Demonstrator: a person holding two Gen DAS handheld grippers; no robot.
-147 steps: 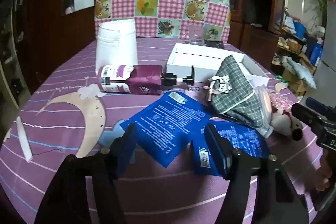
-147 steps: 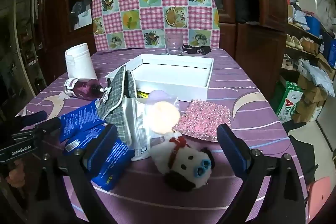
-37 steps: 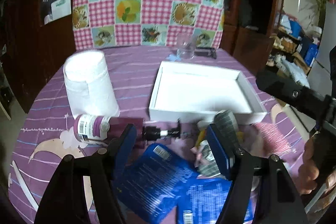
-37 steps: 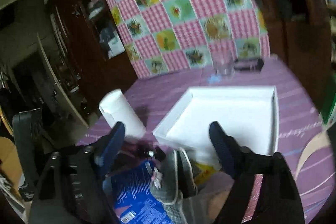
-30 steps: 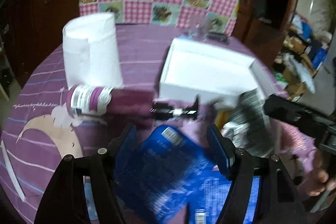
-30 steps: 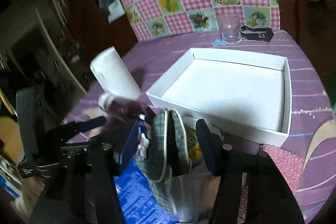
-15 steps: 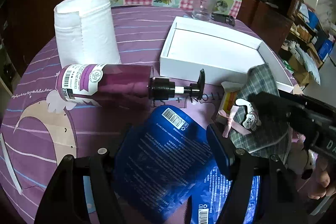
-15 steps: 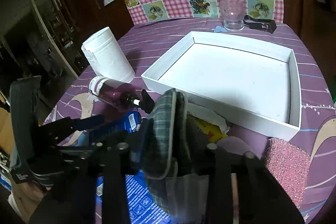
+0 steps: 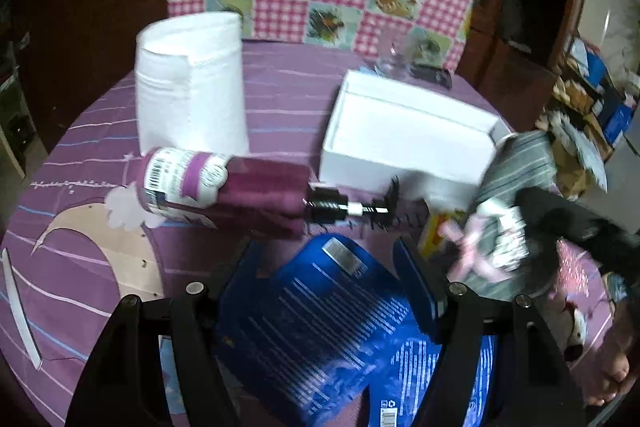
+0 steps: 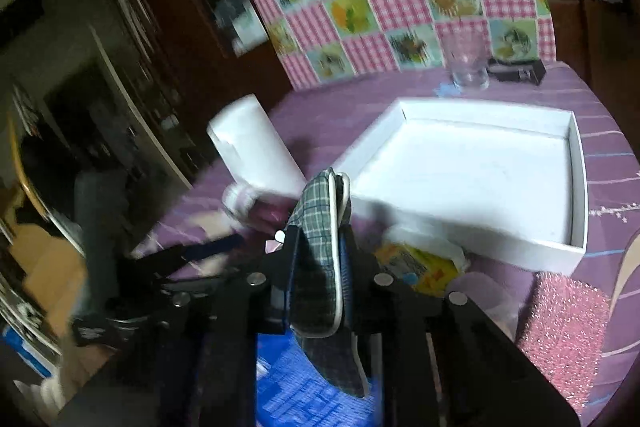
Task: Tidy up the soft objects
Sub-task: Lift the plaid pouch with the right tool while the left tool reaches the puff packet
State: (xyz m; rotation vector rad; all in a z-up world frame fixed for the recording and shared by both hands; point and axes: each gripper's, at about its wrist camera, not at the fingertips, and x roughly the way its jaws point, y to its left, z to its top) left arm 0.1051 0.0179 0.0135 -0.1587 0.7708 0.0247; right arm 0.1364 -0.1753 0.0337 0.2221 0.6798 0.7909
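Plaid slipper (image 10: pixel 320 227) (white-edged), pinched upright in right claw (image 10: pixel 320 247)

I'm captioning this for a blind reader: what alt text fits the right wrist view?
The right gripper pinches a plaid fabric pouch, its jaws having just closed on it, before an empty white box on a purple table. A paper roll and glass stand behind.
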